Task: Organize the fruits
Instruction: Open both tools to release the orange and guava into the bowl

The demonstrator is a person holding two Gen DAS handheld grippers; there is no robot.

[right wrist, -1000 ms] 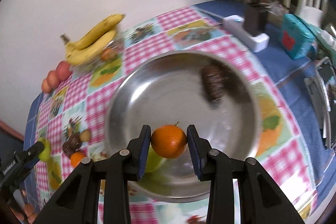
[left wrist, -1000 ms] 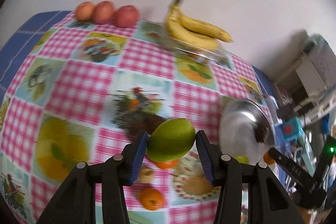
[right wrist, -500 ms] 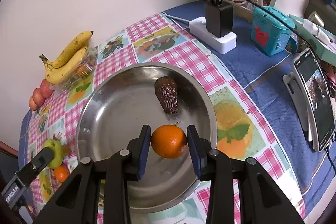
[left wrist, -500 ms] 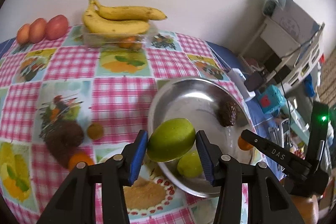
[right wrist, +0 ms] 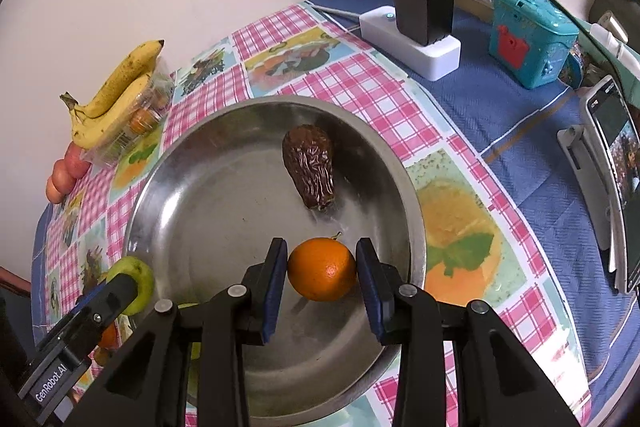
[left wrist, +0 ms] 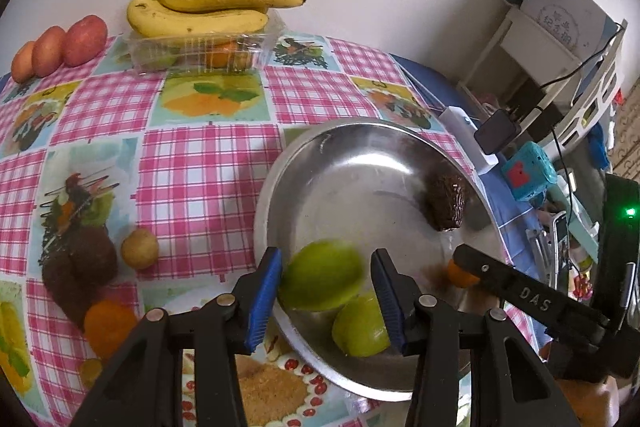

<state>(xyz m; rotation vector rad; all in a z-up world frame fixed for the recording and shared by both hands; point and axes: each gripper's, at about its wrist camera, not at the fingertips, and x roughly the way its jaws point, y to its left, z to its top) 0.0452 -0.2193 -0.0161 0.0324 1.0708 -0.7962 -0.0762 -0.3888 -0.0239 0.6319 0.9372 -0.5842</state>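
Observation:
A steel bowl (left wrist: 360,155) (right wrist: 192,195) sits on the checked tablecloth. It holds a dark wrinkled fruit (left wrist: 448,203) (right wrist: 310,167) and a green fruit (left wrist: 360,327). My left gripper (left wrist: 326,287) has its jaws spread wider than the blurred green mango (left wrist: 320,275) between them, over the bowl's near rim. My right gripper (right wrist: 322,271) is shut on an orange (right wrist: 322,269) and holds it just above the bowl's near side. The orange also shows in the left wrist view (left wrist: 460,273).
Bananas (left wrist: 200,7) lie on a clear plastic box (left wrist: 200,51) by the wall, red apples (left wrist: 60,45) to their left. Brown fruits (left wrist: 76,267), a small yellow fruit (left wrist: 139,248) and an orange fruit (left wrist: 108,323) lie left of the bowl. A power strip (right wrist: 412,43), a teal box (right wrist: 528,39) and a phone (right wrist: 616,179) stand right.
My left gripper has opened and the green mango is dropping, blurred, into the bowl. My right gripper has lowered the orange closer to the bowl.

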